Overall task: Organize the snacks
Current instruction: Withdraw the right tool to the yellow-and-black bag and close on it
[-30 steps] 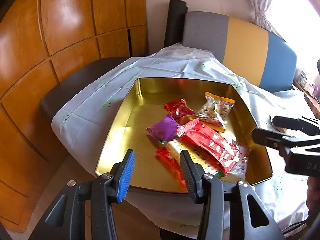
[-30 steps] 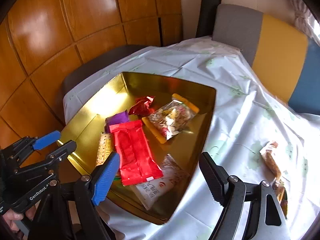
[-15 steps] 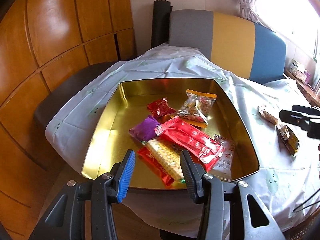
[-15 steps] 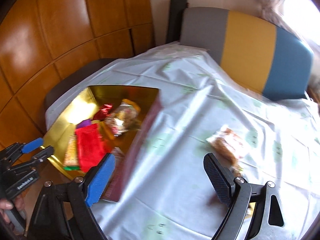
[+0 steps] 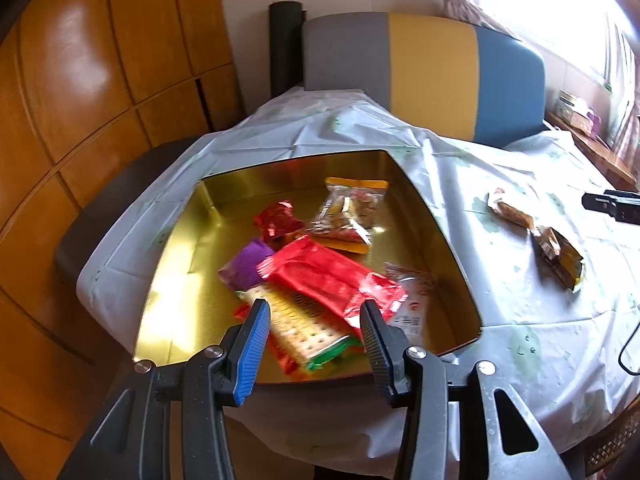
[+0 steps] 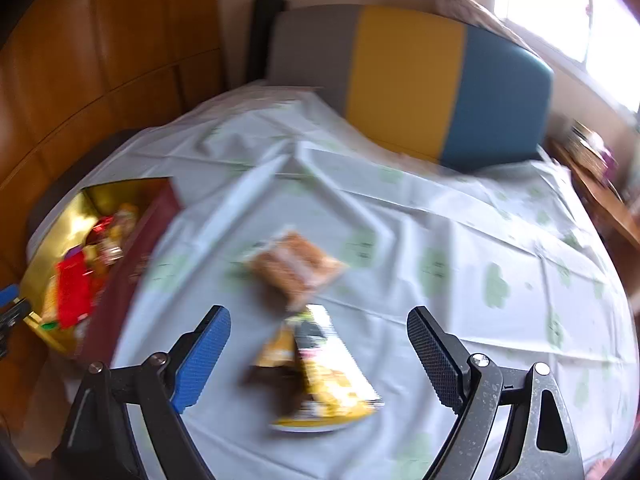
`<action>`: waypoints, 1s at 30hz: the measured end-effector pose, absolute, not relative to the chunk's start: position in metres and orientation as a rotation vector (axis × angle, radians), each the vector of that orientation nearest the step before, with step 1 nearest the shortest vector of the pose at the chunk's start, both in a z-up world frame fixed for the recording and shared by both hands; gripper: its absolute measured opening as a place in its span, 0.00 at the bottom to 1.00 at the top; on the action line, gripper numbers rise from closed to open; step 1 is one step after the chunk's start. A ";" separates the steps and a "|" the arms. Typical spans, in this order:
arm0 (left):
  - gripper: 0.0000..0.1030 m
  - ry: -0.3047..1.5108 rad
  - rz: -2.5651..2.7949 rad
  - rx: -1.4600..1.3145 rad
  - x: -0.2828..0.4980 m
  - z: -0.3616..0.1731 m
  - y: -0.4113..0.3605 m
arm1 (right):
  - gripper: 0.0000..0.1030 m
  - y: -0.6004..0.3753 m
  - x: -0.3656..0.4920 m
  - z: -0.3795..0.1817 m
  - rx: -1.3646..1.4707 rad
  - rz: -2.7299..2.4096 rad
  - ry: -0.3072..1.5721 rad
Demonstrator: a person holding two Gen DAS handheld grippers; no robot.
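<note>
Here, the right gripper (image 6: 318, 350) hung with jaws spread, yellow packet (image 6: 324, 376) on the counter (image 6: 460, 240) between them; the left gripper (image 5: 314, 330), jaws spread and empty, faced the gold tin (image 5: 180, 300).

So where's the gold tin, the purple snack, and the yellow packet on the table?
Gold tin (image 5: 180, 280), left wrist view, bare floor.
Purple snack (image 5: 246, 266), left wrist view, wrapper middle.
Yellow packet (image 6: 328, 376), right wrist view, wrapper middle.

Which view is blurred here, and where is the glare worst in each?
Right wrist view: motion blur smears the yellow packet, the tablecloth and the tin; the window is blown out. Left wrist view: sharp, with glare on the tin floor, wood panels and upper-right window; fisheye bends the edges.
</note>
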State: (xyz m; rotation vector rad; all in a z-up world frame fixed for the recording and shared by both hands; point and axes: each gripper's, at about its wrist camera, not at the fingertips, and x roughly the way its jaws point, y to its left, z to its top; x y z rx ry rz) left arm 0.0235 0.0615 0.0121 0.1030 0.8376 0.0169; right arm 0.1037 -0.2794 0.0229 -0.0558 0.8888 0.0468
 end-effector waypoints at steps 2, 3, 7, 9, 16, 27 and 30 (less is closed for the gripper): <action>0.46 0.839 -0.006 0.117 0.025 0.013 0.053 | 0.88 -0.301 0.105 0.018 -0.004 0.001 0.892; 0.46 0.840 -0.016 0.121 0.026 0.014 0.049 | 0.88 -0.314 0.105 0.015 0.032 -0.029 0.894; 0.46 0.848 -0.073 0.159 0.033 0.016 0.028 | 0.88 -0.351 0.110 0.007 0.189 -0.103 0.927; 0.46 0.855 -0.101 0.175 0.036 0.017 0.016 | 0.88 -0.362 0.111 0.007 0.259 -0.110 0.925; 0.46 0.908 -0.201 0.200 0.051 0.011 -0.026 | 0.88 -0.349 0.116 -0.005 0.288 -0.031 0.996; 0.46 0.928 -0.316 0.245 0.046 0.003 -0.057 | 0.88 -0.266 0.119 -0.048 -0.038 0.217 1.141; 0.46 0.929 -0.337 0.250 0.045 0.002 -0.061 | 0.88 -0.261 0.120 -0.060 -0.125 0.210 1.163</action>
